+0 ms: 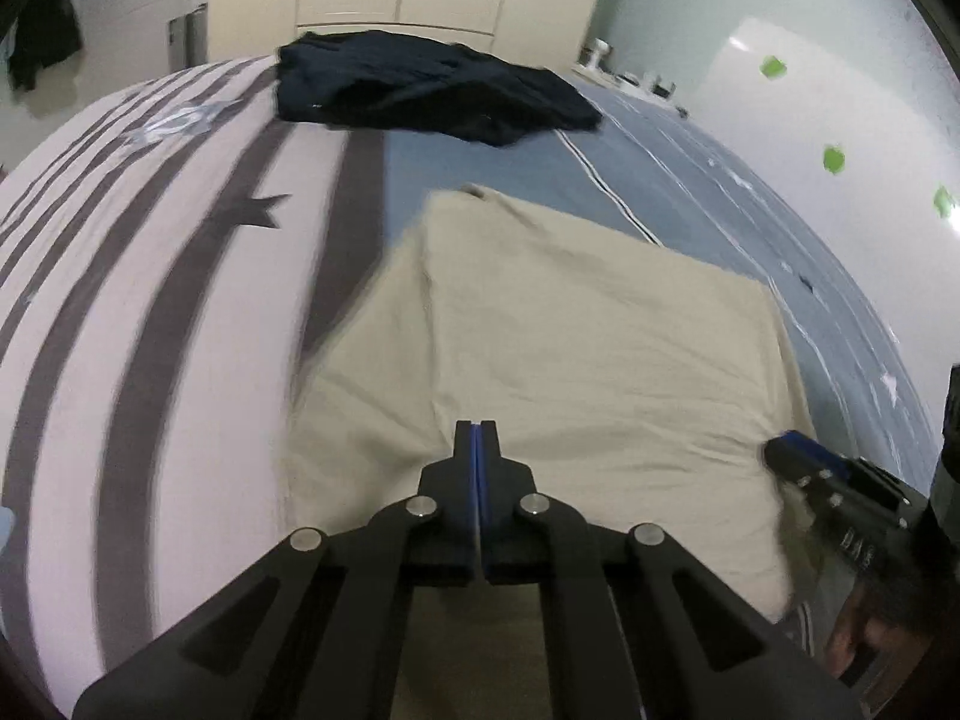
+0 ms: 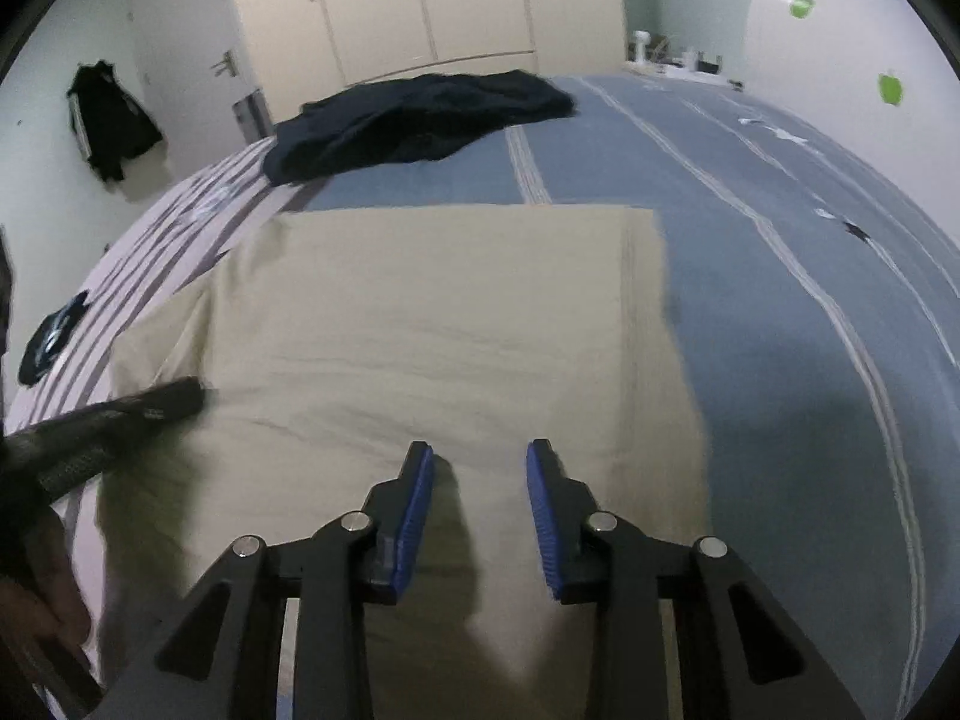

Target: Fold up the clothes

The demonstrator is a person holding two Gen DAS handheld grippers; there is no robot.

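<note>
Beyond beige cloth (image 2: 420, 324) | dark garment (image 2: 420, 120) heaped | wardrobe (image 2: 420, 0) behind

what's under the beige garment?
The beige garment lies flat on the bedspread, its left side over the striped pink part, the rest over blue. It is folded, so its lower layers and anything beneath are hidden.

Near centre: beige folded garment (image 2: 432, 324) lies flat — low, passable above.
Far: dark clothes heap (image 2: 420, 120) blocks the bed's (image 2: 750, 312) far edge.
Right: bare blue bedcover — open up to the wall (image 2: 900, 138).
Left: striped cover, open.
</note>
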